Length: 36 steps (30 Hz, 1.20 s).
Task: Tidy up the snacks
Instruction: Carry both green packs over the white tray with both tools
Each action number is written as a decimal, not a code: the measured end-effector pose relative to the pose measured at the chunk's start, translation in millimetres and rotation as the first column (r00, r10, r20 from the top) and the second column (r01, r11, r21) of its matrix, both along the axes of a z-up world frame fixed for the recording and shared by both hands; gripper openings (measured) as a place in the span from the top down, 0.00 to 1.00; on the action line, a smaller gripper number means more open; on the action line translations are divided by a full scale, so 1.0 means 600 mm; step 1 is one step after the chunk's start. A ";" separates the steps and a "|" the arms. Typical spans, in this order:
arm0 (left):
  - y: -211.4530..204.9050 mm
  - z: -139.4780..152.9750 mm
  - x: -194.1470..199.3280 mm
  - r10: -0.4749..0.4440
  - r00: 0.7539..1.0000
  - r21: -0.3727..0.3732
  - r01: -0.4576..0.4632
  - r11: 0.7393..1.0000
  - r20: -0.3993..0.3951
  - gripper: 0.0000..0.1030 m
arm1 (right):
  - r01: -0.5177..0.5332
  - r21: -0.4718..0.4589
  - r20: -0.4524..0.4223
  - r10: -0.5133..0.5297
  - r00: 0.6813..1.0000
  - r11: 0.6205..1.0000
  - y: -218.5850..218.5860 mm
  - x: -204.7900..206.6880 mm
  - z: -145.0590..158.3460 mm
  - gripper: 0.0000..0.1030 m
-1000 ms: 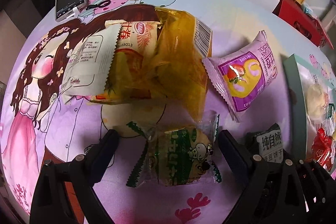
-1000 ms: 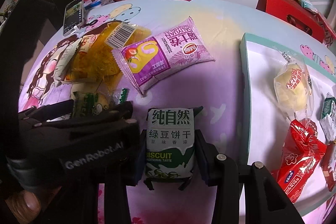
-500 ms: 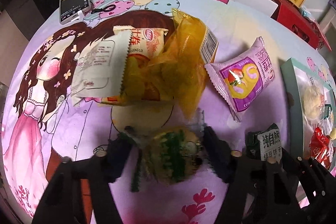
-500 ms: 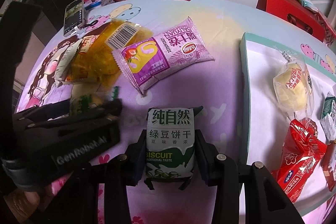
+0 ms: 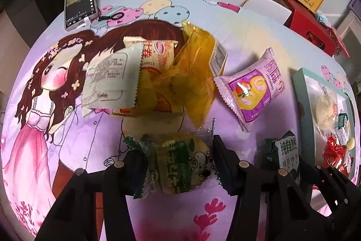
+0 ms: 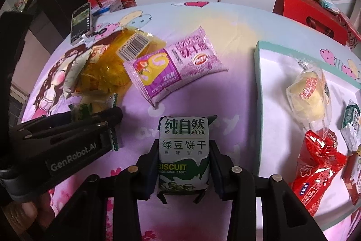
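Observation:
A clear, green-printed snack packet [image 5: 180,166] with a round yellow cake inside sits between the fingers of my left gripper [image 5: 178,157]. The jaws are closing and the pads press on it, and it hangs slightly above the cloth. In the right wrist view the same left gripper [image 6: 112,119] shows at the left with the packet [image 6: 94,106] sticking out. My right gripper [image 6: 183,150] is shut on a white and green biscuit packet [image 6: 183,139] that lies on the cloth. A teal-rimmed white tray [image 6: 258,83] to the right holds several snacks.
A purple packet [image 6: 176,69] lies beyond the biscuit. A heap of yellow and white packets [image 5: 194,83] lies beyond my left gripper. A phone [image 5: 80,3] rests at the far left edge. Red boxes and clutter line the back. A hand [image 6: 20,216] holds the left gripper.
My left gripper's jaws have come together on the green-printed packet and raised it a little off the cloth. The right gripper and biscuit packet have stayed put.

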<state>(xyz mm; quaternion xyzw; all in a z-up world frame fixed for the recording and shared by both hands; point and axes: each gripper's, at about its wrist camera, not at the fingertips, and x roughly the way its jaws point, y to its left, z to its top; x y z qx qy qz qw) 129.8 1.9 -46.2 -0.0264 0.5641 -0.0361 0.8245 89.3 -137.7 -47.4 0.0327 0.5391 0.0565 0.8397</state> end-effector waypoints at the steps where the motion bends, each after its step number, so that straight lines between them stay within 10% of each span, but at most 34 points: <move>1: 0.002 0.005 -0.001 -0.001 1.000 -0.002 0.001 1.000 0.005 0.46 | 0.002 0.001 0.009 -0.002 1.000 1.000 -0.002 -0.002 0.005 0.59; 22: 0.014 0.108 -0.034 0.019 0.982 -0.059 -0.008 0.998 0.187 0.46 | 0.088 0.057 0.148 -0.096 0.984 0.995 -0.064 -0.029 0.096 0.59; 36: -0.096 0.141 -0.034 -0.143 0.961 -0.077 0.165 0.983 0.238 0.46 | 0.283 0.096 0.179 -0.296 0.938 0.954 -0.206 -0.035 0.128 0.59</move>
